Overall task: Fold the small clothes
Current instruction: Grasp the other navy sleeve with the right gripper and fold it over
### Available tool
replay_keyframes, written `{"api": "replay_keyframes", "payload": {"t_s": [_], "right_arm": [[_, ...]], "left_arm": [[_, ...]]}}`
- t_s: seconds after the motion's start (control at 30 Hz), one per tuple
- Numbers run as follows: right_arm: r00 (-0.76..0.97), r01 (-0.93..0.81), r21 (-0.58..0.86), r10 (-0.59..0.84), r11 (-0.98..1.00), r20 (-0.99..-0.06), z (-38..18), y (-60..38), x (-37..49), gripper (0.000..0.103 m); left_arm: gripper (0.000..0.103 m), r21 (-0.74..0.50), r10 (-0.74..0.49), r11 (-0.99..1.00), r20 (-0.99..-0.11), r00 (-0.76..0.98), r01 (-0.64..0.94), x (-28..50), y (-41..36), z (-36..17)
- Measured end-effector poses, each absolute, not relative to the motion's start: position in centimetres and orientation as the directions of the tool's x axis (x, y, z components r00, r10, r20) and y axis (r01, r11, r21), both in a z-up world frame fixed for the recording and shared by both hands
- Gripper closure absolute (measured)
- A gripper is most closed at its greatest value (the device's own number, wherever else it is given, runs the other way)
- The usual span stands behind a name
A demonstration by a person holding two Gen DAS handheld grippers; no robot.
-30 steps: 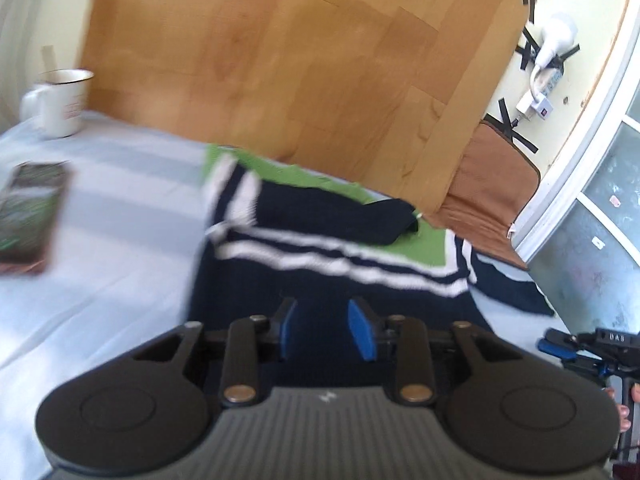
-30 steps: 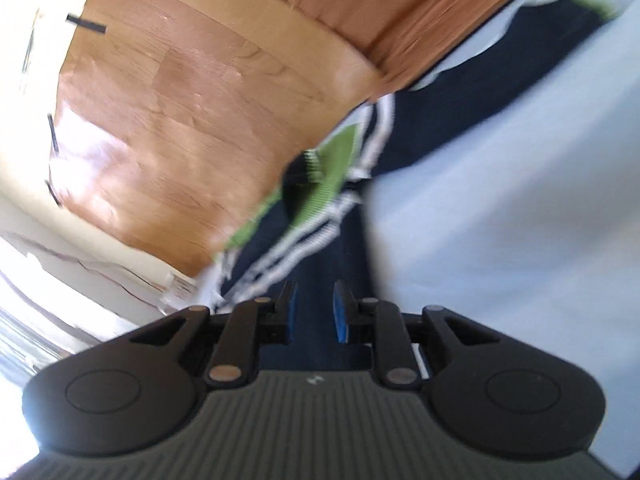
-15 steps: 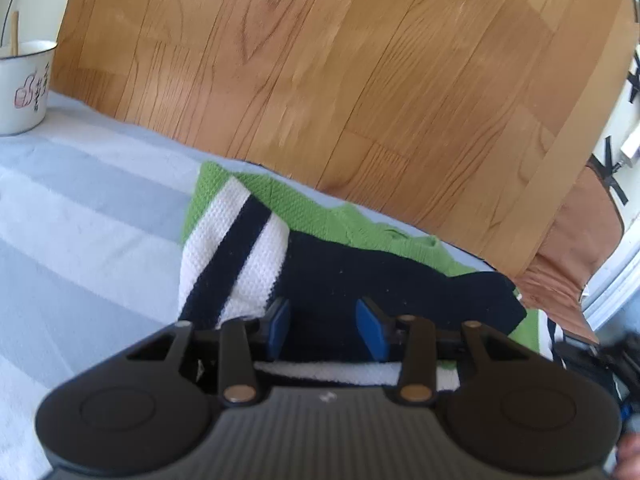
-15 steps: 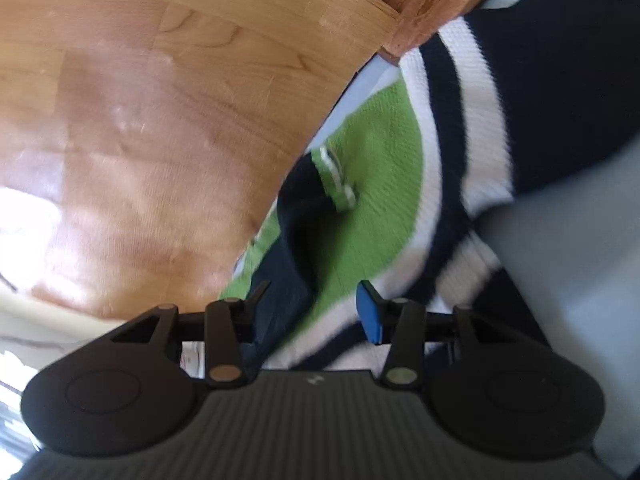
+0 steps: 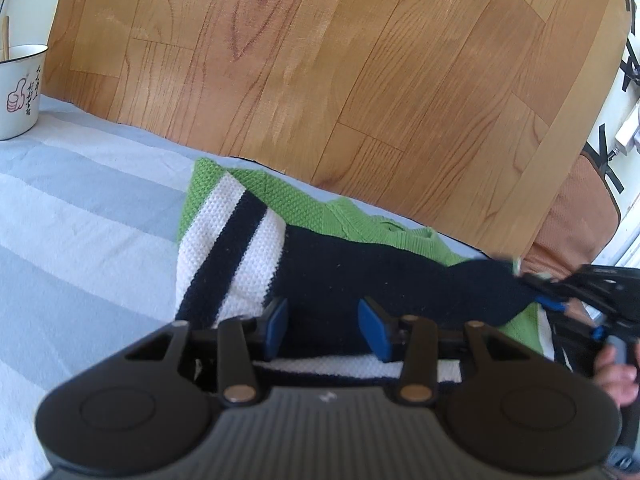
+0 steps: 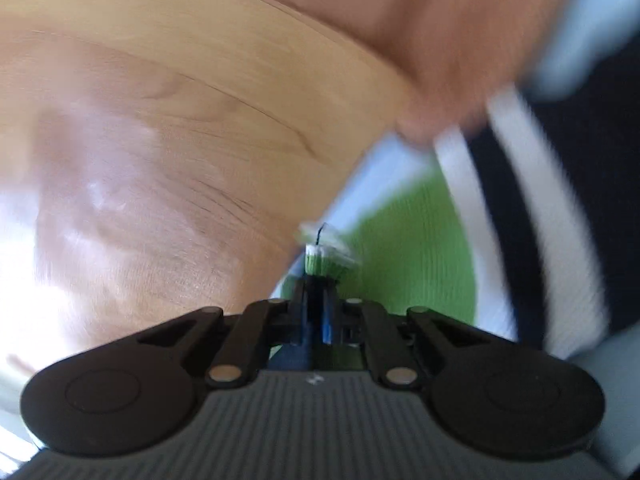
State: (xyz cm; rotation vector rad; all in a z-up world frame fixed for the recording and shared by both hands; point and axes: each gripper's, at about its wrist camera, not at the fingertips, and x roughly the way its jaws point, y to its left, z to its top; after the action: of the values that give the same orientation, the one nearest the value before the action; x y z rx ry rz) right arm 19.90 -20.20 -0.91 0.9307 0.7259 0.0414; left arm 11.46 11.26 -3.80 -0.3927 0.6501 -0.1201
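Striped tabletop (image 5: pixel 80 216) carries the sweater (image 5: pixel 360 272). Right gripper (image 6: pixel 316 316) has just clamped shut on its cuff (image 6: pixel 320 258); left gripper (image 5: pixel 322 328) stands half-open, holding nothing. A thin pinch may slip.

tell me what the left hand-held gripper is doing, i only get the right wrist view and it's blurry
Observer: The left hand-held gripper has just been opening; it is open over the sweater, its pads not pressing it.
Operator: what did my right one catch
Observer: The right hand-held gripper has just closed on the cuff of the navy sleeve, which lies across the sweater's front.
Operator: anything else around
Observer: A white mug stands far left on the striped cloth.
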Motion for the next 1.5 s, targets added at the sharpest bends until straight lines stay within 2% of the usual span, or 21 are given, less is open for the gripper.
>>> {"api": "replay_keyframes", "payload": {"t_s": [0.07, 0.1, 0.17, 0.23, 0.3, 0.37, 0.5, 0.6, 0.87, 1.0, 1.13, 1.17, 1.23, 1.33, 1.5], "right_arm": [[0.764, 0.208, 0.633, 0.28, 0.745, -0.581, 0.1, -19.3, 18.6, 0.093], [0.735, 0.214, 0.599, 0.276, 0.772, -0.619, -0.3, -19.1, 18.3, 0.088], [0.685, 0.271, 0.588, 0.276, 0.762, -0.674, -1.6, -20.2, 17.8, 0.087], [0.712, 0.319, 0.662, 0.289, 0.678, -0.64, -1.9, -22.9, 16.5, 0.086], [0.761, 0.359, 0.682, 0.222, 0.637, -0.609, -0.9, -25.9, 13.9, 0.077], [0.804, 0.378, 0.697, 0.157, 0.61, -0.573, 0.0, -29.3, 10.9, 0.076], [0.82, 0.491, 0.679, -0.025, 0.545, -0.572, 0.7, -36.6, 4.7, 0.076], [0.798, 0.566, 0.693, -0.086, 0.446, -0.597, 0.0, -41.0, 2.1, 0.075], [0.761, 0.636, 0.683, -0.15, 0.359, -0.631, -1.3, -44.6, 2.2, 0.072], [0.773, 0.627, 0.698, -0.172, 0.345, -0.61, -2.2, -44.7, 3.7, 0.074], [0.782, 0.614, 0.699, -0.159, 0.367, -0.603, -2.4, -45.3, 5.1, 0.076], [0.776, 0.617, 0.685, -0.152, 0.387, -0.613, -2.4, -45.2, 5.8, 0.092], [0.776, 0.612, 0.679, -0.142, 0.406, -0.615, -2.0, -44.3, 6.4, 0.093], [0.844, 0.474, 0.698, -0.051, 0.537, -0.534, 0.6, -40.5, 7.9, 0.094], [0.881, 0.134, 0.655, 0.213, 0.743, -0.422, 5.8, -29.6, 13.6, 0.094]], "left_arm": [[0.063, -0.388, -0.229, 0.921, -0.567, 0.792, -0.012, 11.5, 11.2, -3.8], [0.062, -0.383, -0.226, 0.924, -0.567, 0.792, -0.011, 11.5, 11.2, -3.8], [0.06, -0.375, -0.225, 0.927, -0.568, 0.792, -0.005, 11.4, 11.0, -3.8], [0.06, -0.371, -0.224, 0.928, -0.568, 0.792, -0.004, 11.4, 10.9, -3.9], [0.06, -0.375, -0.226, 0.927, -0.567, 0.792, -0.004, 11.4, 11.0, -3.9], [0.059, -0.377, -0.228, 0.926, -0.567, 0.792, -0.003, 11.4, 11.0, -3.9], [0.055, -0.372, -0.231, 0.928, -0.566, 0.792, 0.005, 11.4, 10.8, -3.8], [0.054, -0.365, -0.229, 0.931, -0.566, 0.792, 0.008, 11.3, 10.6, -3.8], [0.053, -0.361, -0.228, 0.932, -0.565, 0.793, 0.011, 11.3, 10.6, -3.9], [0.053, -0.356, -0.227, 0.934, -0.564, 0.794, 0.014, 11.3, 10.5, -3.9], [0.053, -0.347, -0.225, 0.938, -0.564, 0.795, 0.019, 11.2, 10.4, -3.8], [0.053, -0.343, -0.225, 0.939, -0.564, 0.795, 0.022, 11.2, 10.4, -3.8], [0.055, -0.345, -0.232, 0.938, -0.557, 0.798, 0.032, 11.0, 10.4, -3.7], [0.055, -0.376, -0.262, 0.925, -0.534, 0.804, 0.052, 10.7, 10.9, -3.2], [0.054, -0.46, -0.312, 0.885, -0.462, 0.83, 0.076, 9.7, 12.7, -1.7]]}}
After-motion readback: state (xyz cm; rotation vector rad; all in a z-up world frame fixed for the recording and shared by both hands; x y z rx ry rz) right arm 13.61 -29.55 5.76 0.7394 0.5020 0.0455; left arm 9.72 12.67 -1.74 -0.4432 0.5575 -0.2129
